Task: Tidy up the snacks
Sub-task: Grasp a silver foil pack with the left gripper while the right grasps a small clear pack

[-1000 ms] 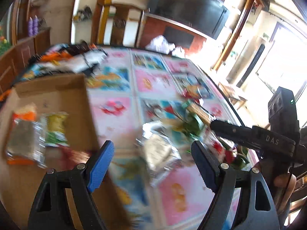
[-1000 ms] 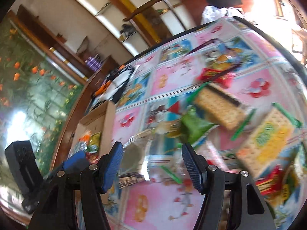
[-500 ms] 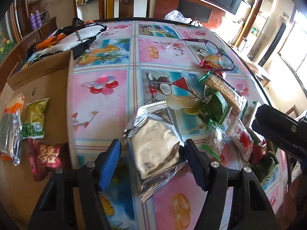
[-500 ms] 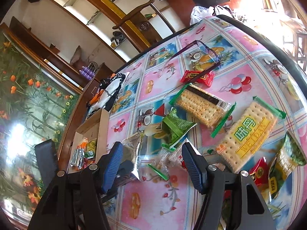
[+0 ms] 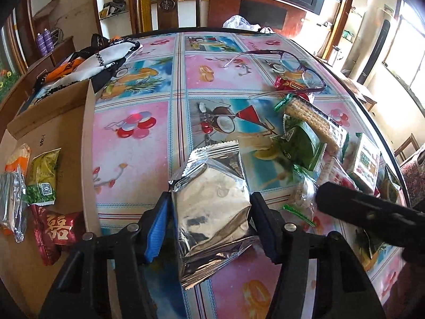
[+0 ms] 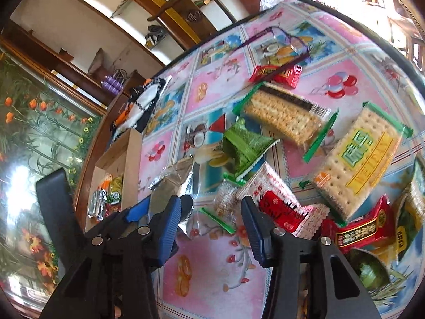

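Observation:
My left gripper (image 5: 211,199) is closing on a silver foil snack packet (image 5: 212,207) that lies on the fruit-print tablecloth; both pads touch its sides. In the right wrist view that gripper (image 6: 167,206) and the packet (image 6: 175,172) show at the left. My right gripper (image 6: 211,204) hovers just right of it, jaws closing, pads touching nothing. A small clear packet with green ends (image 6: 224,202) lies just beyond its tips. A cardboard box (image 5: 53,111) at the left holds several snacks, among them a green packet (image 5: 42,178) and a red one (image 5: 57,230).
Loose snacks crowd the right: a green bag (image 6: 244,143), two cracker packs (image 6: 284,111) (image 6: 361,156), red wrappers (image 6: 276,73). Purple eyeglasses (image 5: 292,61) rest on one wrapper. A black-and-white cloth (image 5: 106,55) lies behind the box. A wooden chair (image 5: 166,2) stands at the far edge.
My left gripper came down over the silver packet and its jaws narrowed until the pads met its sides. The right gripper's jaws narrowed and it sank slightly toward the snacks.

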